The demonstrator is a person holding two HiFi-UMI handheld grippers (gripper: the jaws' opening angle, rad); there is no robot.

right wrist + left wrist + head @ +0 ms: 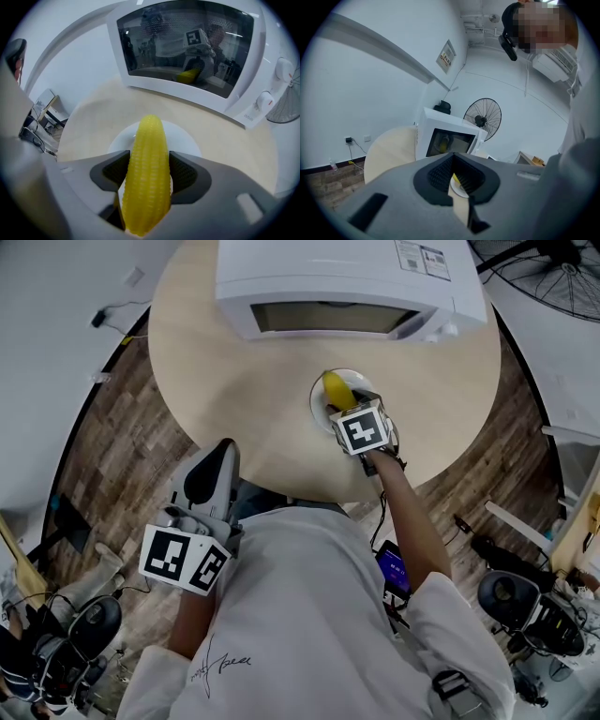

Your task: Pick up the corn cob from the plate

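Observation:
A yellow corn cob (146, 173) sits lengthwise between the jaws of my right gripper (147, 177), which is shut on it. Its tip points out over a white plate (186, 137). In the head view the corn cob (334, 388) and right gripper (341, 401) are over the plate (316, 401), just in front of the microwave. I cannot tell whether the cob still touches the plate. My left gripper (214, 471) is held back at the table's near edge, shut and holding nothing; in its own view the left gripper (457, 183) points toward the plate.
A white microwave (347, 282) with its door closed stands at the back of the round beige table (234, 399), close behind the plate. A floor fan (553, 268) stands beyond the table at the right. Chairs and bags lie on the wooden floor around.

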